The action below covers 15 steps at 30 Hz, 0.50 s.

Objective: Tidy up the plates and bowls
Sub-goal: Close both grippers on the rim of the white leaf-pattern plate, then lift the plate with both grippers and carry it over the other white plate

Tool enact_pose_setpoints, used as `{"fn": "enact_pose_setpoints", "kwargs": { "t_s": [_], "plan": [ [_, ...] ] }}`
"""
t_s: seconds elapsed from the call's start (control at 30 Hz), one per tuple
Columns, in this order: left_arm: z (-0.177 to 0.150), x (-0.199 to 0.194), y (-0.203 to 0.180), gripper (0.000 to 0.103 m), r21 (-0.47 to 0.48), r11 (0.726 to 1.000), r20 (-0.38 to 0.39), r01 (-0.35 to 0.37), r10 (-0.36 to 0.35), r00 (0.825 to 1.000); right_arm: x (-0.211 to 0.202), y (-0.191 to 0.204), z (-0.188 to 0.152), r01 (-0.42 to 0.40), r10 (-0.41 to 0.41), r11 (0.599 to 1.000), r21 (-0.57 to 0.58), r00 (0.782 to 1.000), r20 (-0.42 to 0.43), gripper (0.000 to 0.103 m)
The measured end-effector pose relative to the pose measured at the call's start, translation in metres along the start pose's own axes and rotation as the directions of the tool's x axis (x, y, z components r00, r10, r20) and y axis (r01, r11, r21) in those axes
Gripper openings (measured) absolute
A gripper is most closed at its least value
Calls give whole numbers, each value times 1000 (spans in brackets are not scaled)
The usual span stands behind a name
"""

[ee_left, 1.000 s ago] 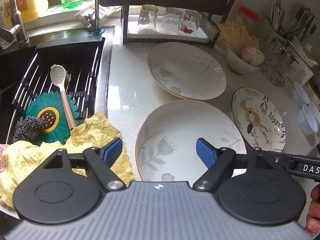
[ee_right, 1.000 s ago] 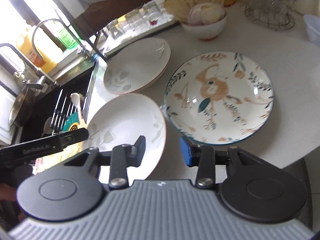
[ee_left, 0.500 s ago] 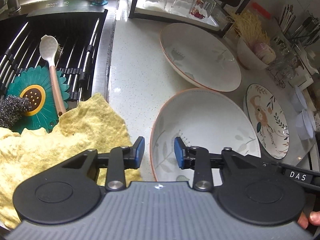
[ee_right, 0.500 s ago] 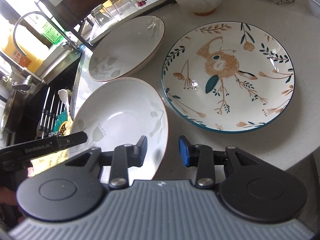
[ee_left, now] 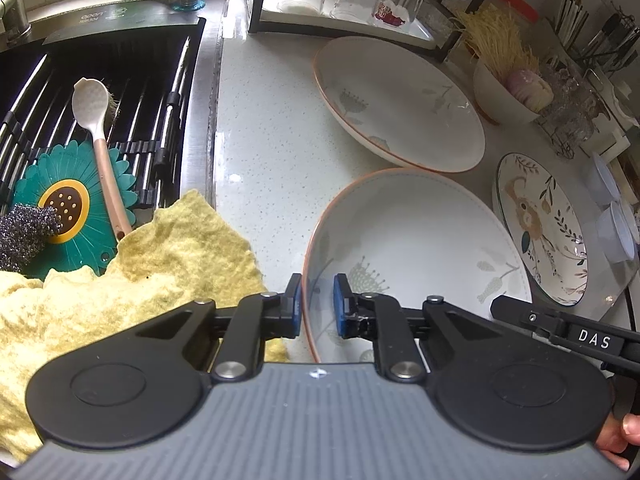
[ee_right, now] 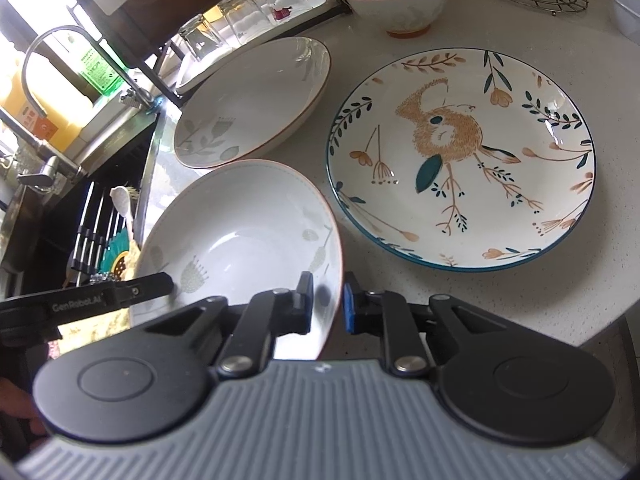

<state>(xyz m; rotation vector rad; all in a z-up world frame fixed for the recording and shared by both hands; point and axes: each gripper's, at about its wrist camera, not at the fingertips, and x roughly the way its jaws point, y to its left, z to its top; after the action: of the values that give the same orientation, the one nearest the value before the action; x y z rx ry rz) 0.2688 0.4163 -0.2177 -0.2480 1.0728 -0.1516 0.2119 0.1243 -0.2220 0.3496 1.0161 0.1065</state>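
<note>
The near bowl (ee_left: 416,248) sits right under both claws, caught by its rim on two opposite sides. The left claw (ee_left: 317,306) straddles the bowl's left rim: one blue pad is outside the wall, the other inside, and the orange edge runs up between them. Its jaws are closing, with only a thin gap left around the rim; I cannot tell for sure that both pads press yet. The right claw (ee_right: 328,302) does the same on the right rim, one pad inside the bowl (ee_right: 240,236), one outside, jaws closing on the edge.

So the bowl lies between the two claws, with each rim section running straight ahead along the fingers. Neither hand is nearer; each has its own side.

Ahead of the left claw, a little to its right, lies the far bowl (ee_left: 400,100), same pattern, just beyond the near one and apart from it. The rabbit plate (ee_right: 460,156) lies ahead and right of the right claw, just beside the near bowl, not touching. The yellow cloth (ee_left: 140,280) is left of the left claw, close to the bowl's wall.

My judgement: the next move is a level two-handed lift, then forward onto the far bowl to nest them. Uneven pinches could tilt the bowl.
</note>
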Motion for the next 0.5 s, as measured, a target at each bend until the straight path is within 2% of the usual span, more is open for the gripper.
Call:
{"fn": "enact_pose_setpoints", "kwargs": {
  "t_s": [0.2, 0.5],
  "plan": [
    [-2, -13, 2, 18, -17, 1000, 8, 10, -10, 1000, -13, 8, 4, -14, 15, 999, -41, 999, 30, 18],
    [6, -54, -1, 18, -51, 999, 60, 16, -13, 998, -45, 27, 18, -44, 55, 991, -127, 995, 86, 18]
  ]
}}
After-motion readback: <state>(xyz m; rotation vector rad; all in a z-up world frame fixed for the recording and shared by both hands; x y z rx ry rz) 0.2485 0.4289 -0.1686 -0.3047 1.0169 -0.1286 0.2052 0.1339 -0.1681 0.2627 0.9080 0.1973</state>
